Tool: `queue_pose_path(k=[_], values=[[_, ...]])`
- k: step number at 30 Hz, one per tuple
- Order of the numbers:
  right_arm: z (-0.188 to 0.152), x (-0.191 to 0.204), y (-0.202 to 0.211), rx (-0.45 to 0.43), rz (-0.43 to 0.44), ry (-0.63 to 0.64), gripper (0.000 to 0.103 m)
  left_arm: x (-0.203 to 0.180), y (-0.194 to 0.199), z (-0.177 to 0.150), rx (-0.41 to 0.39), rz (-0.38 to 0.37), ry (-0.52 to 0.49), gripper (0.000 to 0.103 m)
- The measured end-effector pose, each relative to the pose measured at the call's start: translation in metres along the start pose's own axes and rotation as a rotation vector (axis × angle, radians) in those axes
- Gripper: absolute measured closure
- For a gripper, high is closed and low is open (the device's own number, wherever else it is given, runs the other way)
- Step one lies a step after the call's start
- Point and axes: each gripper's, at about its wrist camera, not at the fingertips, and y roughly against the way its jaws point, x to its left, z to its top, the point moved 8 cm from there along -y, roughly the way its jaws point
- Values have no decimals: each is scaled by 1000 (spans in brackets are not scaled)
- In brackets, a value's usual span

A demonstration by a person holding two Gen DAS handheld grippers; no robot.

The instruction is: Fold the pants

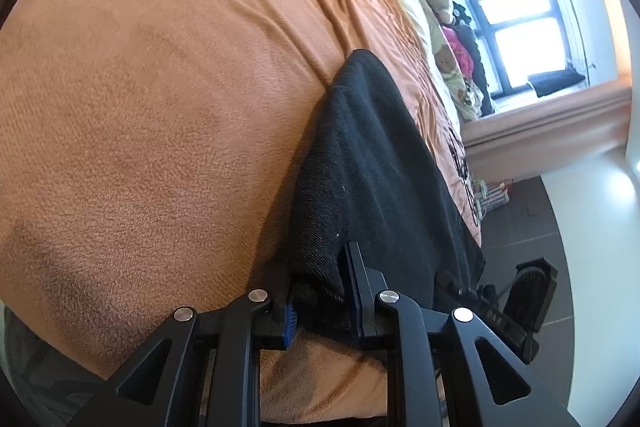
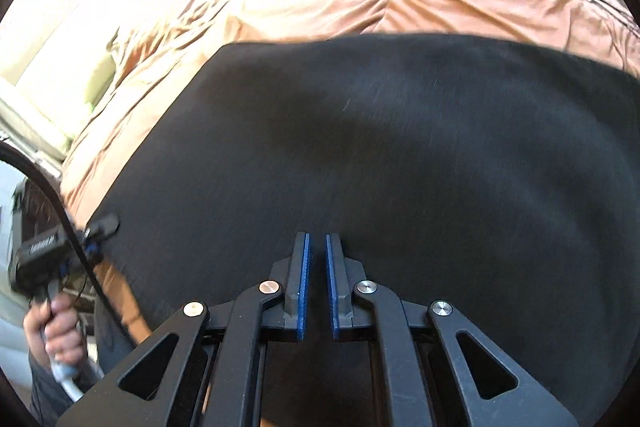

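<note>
Left tool (image 1: 320, 291) pinches the pants (image 1: 372, 163) edge, right tool (image 2: 316, 287) narrow and empty above them; keep the fold taut on the bed (image 1: 140, 107)

Nothing legible: only blurred marks on the two grippers and on the bedspread.

In the right wrist view, a short line of white lettering runs along the dark body of the left gripper (image 2: 105, 223), too blurred to make out. In the left wrist view, pale stamped characters sit on the body of the right gripper (image 1: 450, 281), perhaps a few letters or digits, but too small to tell. The orange bedspread (image 1: 160, 87) carries black stitched script just beside the pants (image 1: 372, 163); it shows again at the far edge in the right wrist view, and cannot be read in either.
</note>
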Motion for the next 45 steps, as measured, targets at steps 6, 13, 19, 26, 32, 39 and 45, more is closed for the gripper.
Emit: queue_pose_path(k=[6,13,19,26,32,39,45], values=[[31,-11,-18,-2,2,-45,98,4,0,3,-15,6,52,77],[59,-19,-39,1,-21,-111,98,6,-2,7,-36,15,102,76],[82,-34,-51,-8,-51,-171,98,5,-3,10,-39,15,116,76],[98,-40,-61,-7,-85,-188,98,9,-3,12,-37,-7,120,76],[108,-40,-70,-2,-126,-176,98,11,-3,12,-36,-22,116,76],[100,-30,-60,23,-120,-169,98,9,3,9,-43,-46,105,80],[72,-19,-42,36,-96,-157,98,0,9,9,-49,-67,89,82]])
